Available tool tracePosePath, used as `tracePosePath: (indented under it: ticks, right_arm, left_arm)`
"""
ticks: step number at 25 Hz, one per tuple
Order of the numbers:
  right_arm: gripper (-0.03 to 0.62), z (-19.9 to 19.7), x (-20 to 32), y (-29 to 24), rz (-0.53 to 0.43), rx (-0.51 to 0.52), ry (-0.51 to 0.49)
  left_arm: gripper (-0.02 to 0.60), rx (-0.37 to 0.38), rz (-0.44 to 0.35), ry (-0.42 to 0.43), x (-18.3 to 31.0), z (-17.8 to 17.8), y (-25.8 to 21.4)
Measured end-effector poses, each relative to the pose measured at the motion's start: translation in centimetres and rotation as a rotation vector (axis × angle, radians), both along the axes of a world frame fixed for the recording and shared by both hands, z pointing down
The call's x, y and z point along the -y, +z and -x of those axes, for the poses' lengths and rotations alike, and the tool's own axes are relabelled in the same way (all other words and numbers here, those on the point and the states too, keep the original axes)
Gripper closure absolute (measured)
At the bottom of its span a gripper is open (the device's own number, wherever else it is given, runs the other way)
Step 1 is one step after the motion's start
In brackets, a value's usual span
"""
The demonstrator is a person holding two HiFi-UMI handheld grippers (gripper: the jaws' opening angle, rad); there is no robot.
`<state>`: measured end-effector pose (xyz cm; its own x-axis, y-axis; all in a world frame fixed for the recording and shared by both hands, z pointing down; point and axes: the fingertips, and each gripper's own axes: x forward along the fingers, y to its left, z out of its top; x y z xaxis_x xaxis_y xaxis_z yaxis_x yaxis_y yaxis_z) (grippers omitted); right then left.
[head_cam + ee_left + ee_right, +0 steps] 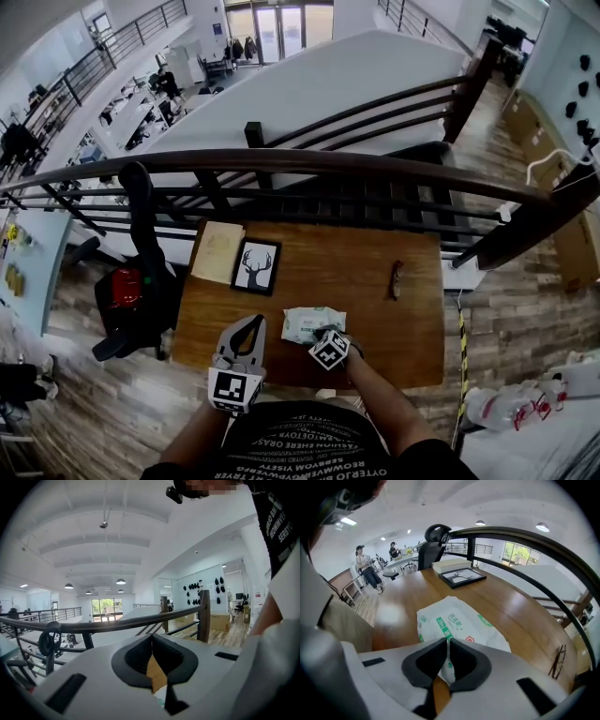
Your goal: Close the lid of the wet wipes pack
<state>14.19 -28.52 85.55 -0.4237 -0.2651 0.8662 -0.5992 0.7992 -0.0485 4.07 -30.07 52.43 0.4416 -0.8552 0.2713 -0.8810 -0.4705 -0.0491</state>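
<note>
**Item:** the wet wipes pack (309,322) lies flat on the wooden tabletop (394,347) at lower centre of the head view. It sits just below a framed picture (256,266) of a stag's head.

**Right tongs** (448,641): narrow, tips all but meeting, angled steeply down over the near end of the pack. No film is clearly pinched between them.

**Left tongs** (152,637): tips together with nothing between. They are held near the pack's left edge, clear of it.

**Lid:** the flap's edge cannot be made out, so its seal is undetermined.

**Recommended method:**
- Use the closed right tips as a blunt presser.
- Bear down on the flap and run along its whole length so the adhesive takes.
- The pack looks soft and light and will likely slide, so the left tongs should pin its left end first.

**Markings:** the white pack carries green print, with one panel appearing to read "75%" and a small red emblem beside it. The rest is too small to read. The shirt lettering at the bottom of the head view is not reliably readable.
</note>
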Motion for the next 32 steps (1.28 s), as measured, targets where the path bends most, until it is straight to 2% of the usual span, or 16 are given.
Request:
tracePosePath:
  ticks: [5, 9, 11, 13, 17, 21, 26, 32]
  right_arm:
    - [0.562, 0.2, 0.2, 0.4, -0.004, -0.063, -0.050]
    - [0.562, 0.2, 0.2, 0.0, 0.011, -0.044, -0.046]
    - [0.560, -0.3, 0.0, -0.3, -0.017, -0.027, -0.018]
    - [0.553, -1.2, 0.1, -1.3, -0.061, 0.021, 0.052]
    - [0.551, -4.0, 1.0, -5.2, -0.146, 0.186, 0.262]
    - [0.576, -7.6, 1.7, -10.1, -0.278, 0.256, 0.416]
    - [0.580, -11.5, 2.3, -17.0, -0.460, 0.306, 0.519]
    - [0.580, -13.6, 2.1, -25.3, -0.631, 0.370, 0.537]
  left_arm:
    - [0.554, 0.005, -0.003, 0.012, 0.4, -0.3, 0.0]
    - [0.554, 0.004, -0.005, 0.023, 0.5, -0.6, 0.0]
    - [0.554, 0.003, -0.011, 0.026, 0.4, -0.7, -0.2]
    - [0.554, 0.003, -0.013, 0.021, 0.5, -0.7, -0.5]
    - [0.554, -0.015, -0.034, 0.017, 0.5, -0.8, -1.2]
    - [0.554, -0.019, -0.059, 0.007, 0.4, -0.5, -1.9]
    - [0.554, -0.028, -0.089, -0.008, 0.5, -0.2, -3.1]
    - [0.554, -0.048, -0.164, -0.008, 0.3, -0.9, -6.4]
